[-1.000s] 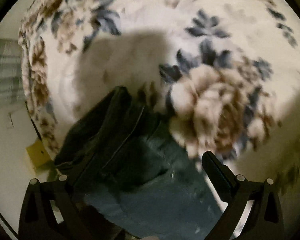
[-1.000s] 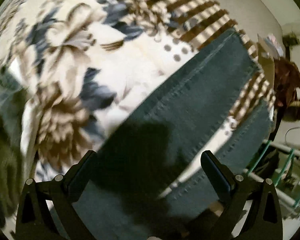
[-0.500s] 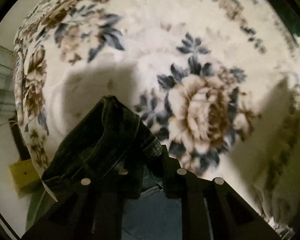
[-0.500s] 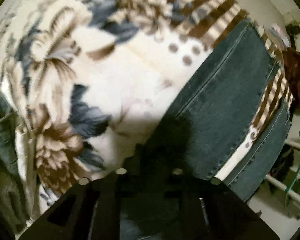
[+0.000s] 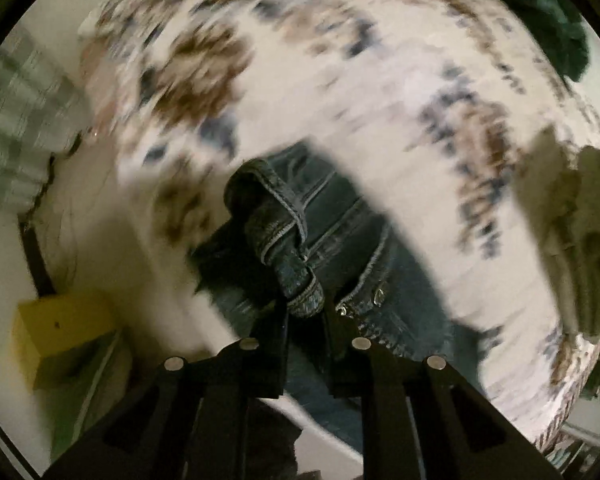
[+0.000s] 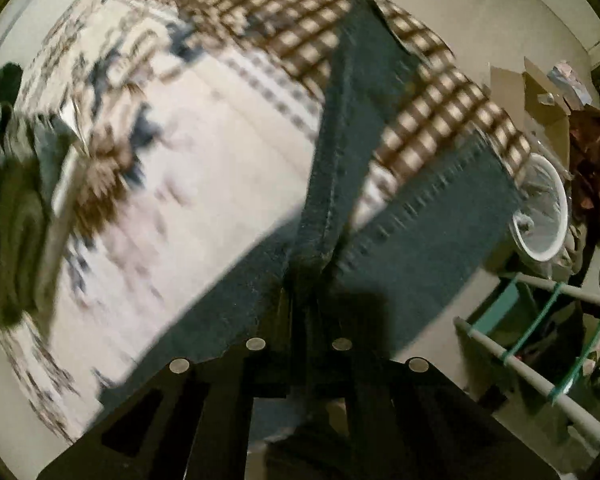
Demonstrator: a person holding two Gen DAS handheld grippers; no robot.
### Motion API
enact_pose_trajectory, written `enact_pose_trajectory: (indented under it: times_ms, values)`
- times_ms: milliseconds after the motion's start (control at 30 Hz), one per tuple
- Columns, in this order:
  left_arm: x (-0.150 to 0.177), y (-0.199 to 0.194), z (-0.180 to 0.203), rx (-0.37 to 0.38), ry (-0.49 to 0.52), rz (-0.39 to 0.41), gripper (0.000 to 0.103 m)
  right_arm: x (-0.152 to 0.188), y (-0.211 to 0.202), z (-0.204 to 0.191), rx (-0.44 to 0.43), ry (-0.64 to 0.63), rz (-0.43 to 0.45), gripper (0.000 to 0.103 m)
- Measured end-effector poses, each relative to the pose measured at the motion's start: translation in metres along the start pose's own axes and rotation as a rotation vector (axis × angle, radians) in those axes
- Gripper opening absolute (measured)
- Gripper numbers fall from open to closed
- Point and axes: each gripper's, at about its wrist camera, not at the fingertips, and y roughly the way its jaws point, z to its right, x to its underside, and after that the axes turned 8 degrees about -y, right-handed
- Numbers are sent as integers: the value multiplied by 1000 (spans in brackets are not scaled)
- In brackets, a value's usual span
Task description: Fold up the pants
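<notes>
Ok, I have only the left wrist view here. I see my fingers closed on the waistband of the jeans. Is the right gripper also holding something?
Observer: Yes. The right gripper is shut on a raised ridge of the jeans, at the leg end.
Operator: Are the two legs lying together?
Observer: No. They spread apart in a V, with the checked part of the blanket showing between them.
Operator: Anything near the bed on that side?
Observer: A white bucket stands beyond the far leg's hem, and a rack with white bars is to the right.
</notes>
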Motion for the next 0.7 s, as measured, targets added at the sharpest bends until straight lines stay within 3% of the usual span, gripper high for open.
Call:
enact_pose_trajectory:
  times_ms: [233, 500, 567, 700]
  values:
    - [26, 59, -48, -62, -27, -33, 11, 43, 41, 48, 54, -42, -53, 4]
    - [33, 60, -50, -64, 22, -15, 15, 50, 68, 67, 20, -49, -116, 7]
    - [38, 48, -44, -69, 52, 8, 16, 45, 72, 80, -21, -23, -142, 35]
    - [53, 27, -35, -61, 91, 55, 30, 36, 46, 115, -76, 51, -57, 55]
